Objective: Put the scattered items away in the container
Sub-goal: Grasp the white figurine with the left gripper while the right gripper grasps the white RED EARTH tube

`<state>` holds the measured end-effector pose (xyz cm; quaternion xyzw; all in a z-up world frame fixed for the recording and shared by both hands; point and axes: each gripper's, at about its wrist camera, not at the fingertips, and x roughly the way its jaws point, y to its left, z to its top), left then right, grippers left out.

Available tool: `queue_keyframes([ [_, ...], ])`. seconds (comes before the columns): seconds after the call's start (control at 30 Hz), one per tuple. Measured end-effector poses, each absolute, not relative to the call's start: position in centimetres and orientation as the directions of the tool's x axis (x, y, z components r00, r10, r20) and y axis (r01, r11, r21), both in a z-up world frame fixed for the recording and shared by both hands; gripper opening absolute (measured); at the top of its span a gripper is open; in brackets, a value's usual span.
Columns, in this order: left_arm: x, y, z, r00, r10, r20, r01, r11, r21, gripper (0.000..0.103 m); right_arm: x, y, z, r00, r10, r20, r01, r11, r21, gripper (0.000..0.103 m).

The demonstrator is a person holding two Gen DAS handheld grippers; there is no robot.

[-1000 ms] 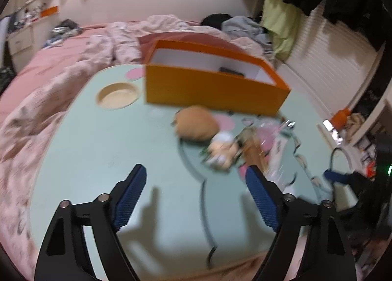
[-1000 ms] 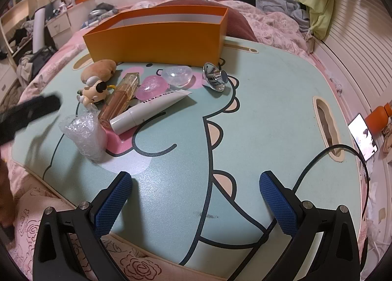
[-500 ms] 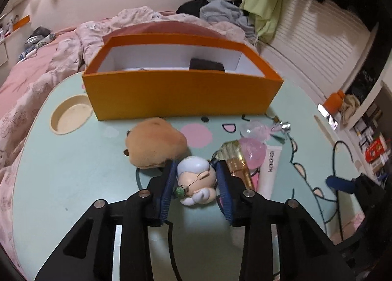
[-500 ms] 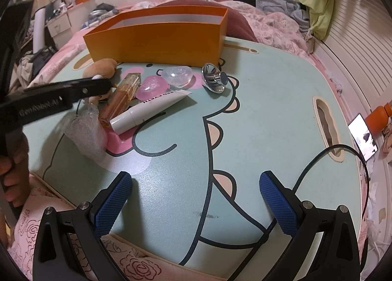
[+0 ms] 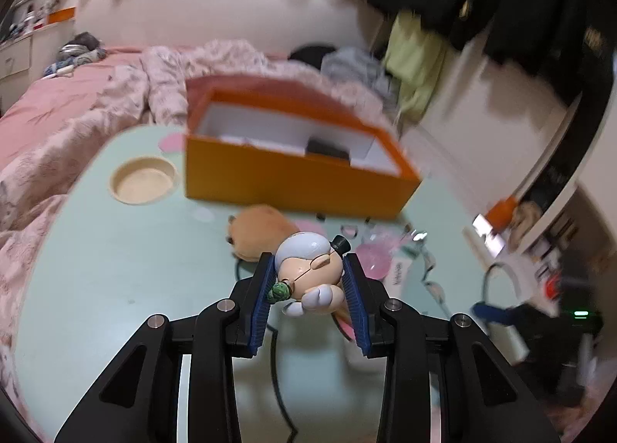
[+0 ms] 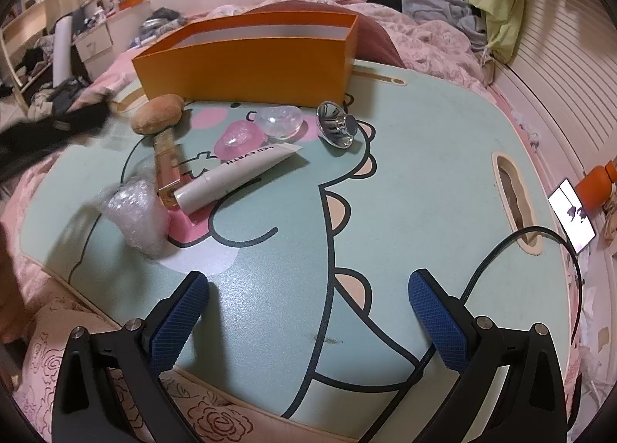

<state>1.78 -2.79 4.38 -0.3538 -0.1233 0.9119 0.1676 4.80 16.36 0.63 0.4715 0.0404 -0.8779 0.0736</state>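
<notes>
My left gripper (image 5: 308,265) is shut on a small pale-haired figurine (image 5: 304,250) with a black hat, held just above the mint table (image 5: 115,269). In the right wrist view it shows only as a dark blur at the left edge. Beyond stands the open orange box (image 5: 293,173) (image 6: 246,65), with a dark item inside. A brown plush (image 5: 258,229) (image 6: 158,119), perfume bottle (image 6: 167,165), white tube (image 6: 239,176), pink piece (image 6: 237,136), clear piece (image 6: 279,120), silver metal piece (image 6: 337,126) and bubble wrap (image 6: 135,211) lie before the box. My right gripper (image 6: 308,308) hangs open over the table's near edge, holding nothing.
The table has a round cup recess (image 5: 142,180) and a handle slot (image 6: 513,203). A black cable (image 6: 501,250) runs over its right side. A pink quilt (image 5: 58,134) surrounds the table. A lit phone (image 6: 572,215) and an orange bottle (image 6: 597,188) lie off to the right.
The left gripper came down around the figurine and shut on it, then rose with it off the table and drew back. The right gripper has not moved.
</notes>
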Motion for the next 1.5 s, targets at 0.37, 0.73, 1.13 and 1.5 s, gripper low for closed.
queue_keyframes([
  [0.37, 7.3, -6.9, 8.0, -0.797, 0.358, -0.487, -0.185, -0.912, -0.367, 0.037, 2.3, 17.7, 2.8, -0.576, -0.235, -0.783, 0.124, -0.972, 0.2, 0.095],
  [0.73, 7.8, -6.2, 7.6, -0.769, 0.396, -0.501, -0.212, -0.898, -0.385, 0.037, -1.4, 13.3, 1.6, -0.525, -0.137, -0.84, 0.139, -0.988, 0.075, 0.071],
  [1.13, 7.8, -5.5, 7.7, -0.762, 0.408, -0.503, -0.224, -0.895, -0.386, 0.037, 1.0, 15.5, 1.3, -0.589, -0.134, -0.797, 0.149, -0.987, 0.055, 0.039],
  [1.5, 7.6, -5.4, 7.8, -0.759, 0.404, -0.51, -0.223, -0.898, -0.379, 0.037, 2.3, 15.9, 2.6, -0.644, -0.187, -0.742, 0.203, -0.977, 0.07, 0.018],
])
